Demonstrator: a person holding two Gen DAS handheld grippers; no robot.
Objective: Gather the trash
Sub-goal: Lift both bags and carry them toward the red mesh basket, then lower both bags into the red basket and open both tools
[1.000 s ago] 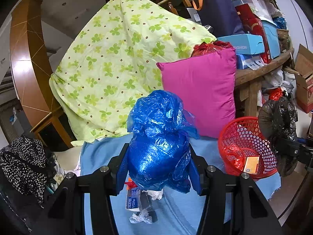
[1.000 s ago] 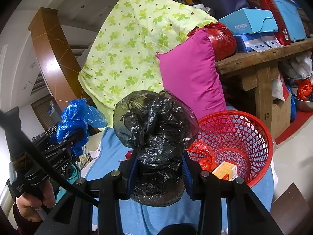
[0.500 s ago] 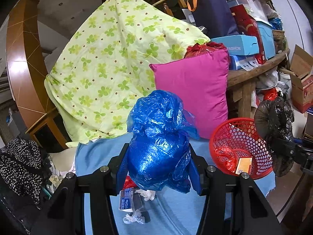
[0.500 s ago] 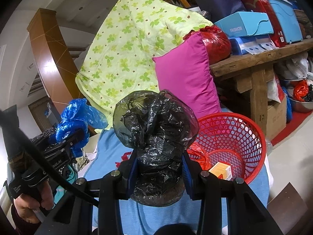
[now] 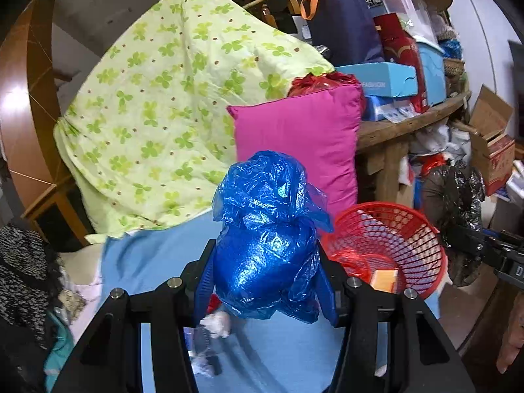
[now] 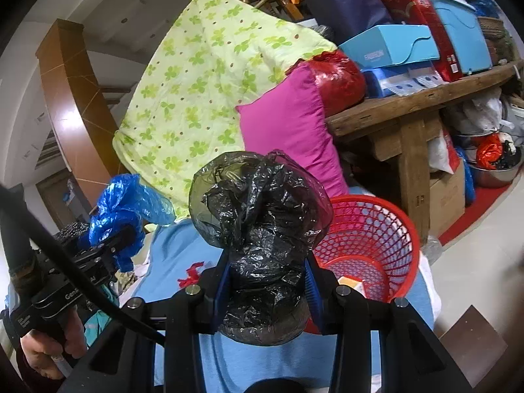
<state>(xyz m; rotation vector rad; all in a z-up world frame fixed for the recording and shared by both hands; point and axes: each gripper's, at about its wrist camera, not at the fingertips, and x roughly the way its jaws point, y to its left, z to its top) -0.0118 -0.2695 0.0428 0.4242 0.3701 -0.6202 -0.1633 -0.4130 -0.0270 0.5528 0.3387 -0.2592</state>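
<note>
Blue plastic: a crumpled blue bag bundle point(image 5: 267, 249) sat clamped between the left gripper's point(image 5: 266, 273) pads, jaws narrowed onto it, its loose knot standing up above the fingers.
Black plastic: a crumpled black bag bundle point(image 6: 262, 245) was pinched the same way in the right gripper point(image 6: 266, 286), jaws part-closed on its lower half.
Red basket: the red mesh basket point(image 6: 398, 229) stood on the blue cloth point(image 6: 183, 357), already holding a red wrapper and a small orange box.
Key relation: from the right jaws the basket lay just to the right and slightly farther away, its rim almost beside the black bundle; from the left jaws it also lay to the right, but with more cloth between.
Nearer hand: the right one, by my reading, so the black bundle looked first in line for dropping.
Long axis: both bundles stood upright in the grip, knot on top.
Leftover litter: white tissue scraps point(image 5: 214, 324) lay on the cloth under the left gripper, not yet collected.
Backdrop: a magenta pillow point(image 5: 308, 140) leaned just behind the basket.
</note>
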